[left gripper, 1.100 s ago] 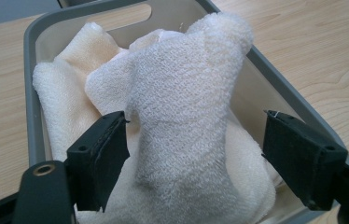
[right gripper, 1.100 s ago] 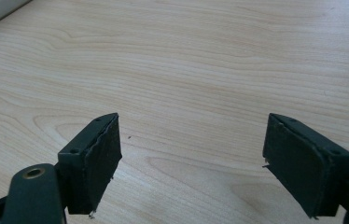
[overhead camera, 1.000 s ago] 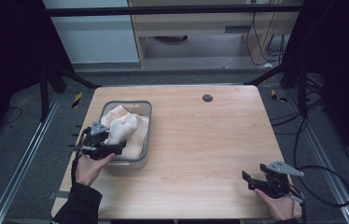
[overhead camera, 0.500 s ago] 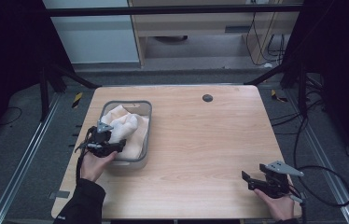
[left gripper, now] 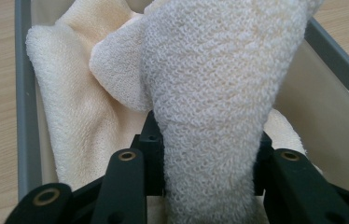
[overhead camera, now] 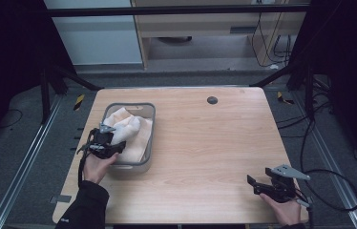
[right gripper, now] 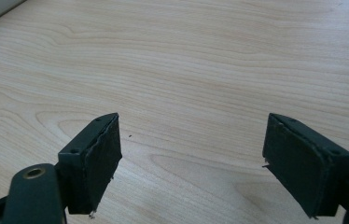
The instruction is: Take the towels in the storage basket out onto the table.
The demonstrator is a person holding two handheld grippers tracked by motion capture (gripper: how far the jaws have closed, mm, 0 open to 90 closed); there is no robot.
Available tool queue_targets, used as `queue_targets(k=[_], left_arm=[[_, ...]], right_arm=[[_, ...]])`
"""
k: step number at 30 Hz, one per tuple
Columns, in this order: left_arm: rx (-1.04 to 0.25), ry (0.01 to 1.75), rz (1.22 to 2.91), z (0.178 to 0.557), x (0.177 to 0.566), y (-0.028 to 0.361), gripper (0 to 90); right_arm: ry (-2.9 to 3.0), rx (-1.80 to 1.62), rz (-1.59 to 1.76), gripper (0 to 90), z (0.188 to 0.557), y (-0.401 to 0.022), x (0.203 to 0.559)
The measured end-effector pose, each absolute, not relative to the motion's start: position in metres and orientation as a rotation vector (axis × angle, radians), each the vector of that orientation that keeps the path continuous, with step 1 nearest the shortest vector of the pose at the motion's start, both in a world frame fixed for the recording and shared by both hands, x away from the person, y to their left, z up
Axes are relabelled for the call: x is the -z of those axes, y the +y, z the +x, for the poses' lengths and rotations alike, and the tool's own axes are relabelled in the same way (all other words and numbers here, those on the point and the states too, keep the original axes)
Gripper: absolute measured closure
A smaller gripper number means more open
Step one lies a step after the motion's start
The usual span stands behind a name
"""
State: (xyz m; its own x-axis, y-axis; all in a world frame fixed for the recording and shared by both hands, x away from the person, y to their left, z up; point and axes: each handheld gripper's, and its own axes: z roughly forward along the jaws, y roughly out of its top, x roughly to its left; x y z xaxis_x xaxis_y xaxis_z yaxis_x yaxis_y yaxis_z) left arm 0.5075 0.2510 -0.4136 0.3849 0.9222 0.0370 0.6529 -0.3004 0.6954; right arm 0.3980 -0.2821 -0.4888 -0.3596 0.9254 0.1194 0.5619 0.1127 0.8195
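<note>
Change since a second ago: left gripper (overhead camera: pixel 112 143) has slid a little further over the near end of the bin, and its jaws have just been closing, with a fold of towel between them. Right gripper (overhead camera: pixel 262 185) has kept its place.
Left gripper: clamped on the towel (left gripper: pixel 219 93); in the left gripper view I see the cream terry bunched between the two black jaws and rising up past them.
Right gripper: released, jaws wide apart above bare table (right gripper: pixel 200 56), nothing between them.
Towel: mostly lying inside the grey bin (overhead camera: pixel 149 138) at the left side of the table, one ridge of it pinched up at the near end.
Step in hand: I judge this to be the grasp, just made, ahead of lifting the towel out of the bin.
Next move: a steady pull upward until the trailing cloth clears the bin wall, then across toward open table. I'd watch that the pinch keeps enough cloth and the bin does not drag along.
</note>
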Motion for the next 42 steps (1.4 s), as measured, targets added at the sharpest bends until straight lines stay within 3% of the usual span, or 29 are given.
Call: queue_targets(k=[42], left_arm=[[-0.679,1.236,1.923,0.484,0.306,0.261,65.0]], right_arm=[[1.973,-1.146,1.438,19.2,0.398,-0.282,0.489]])
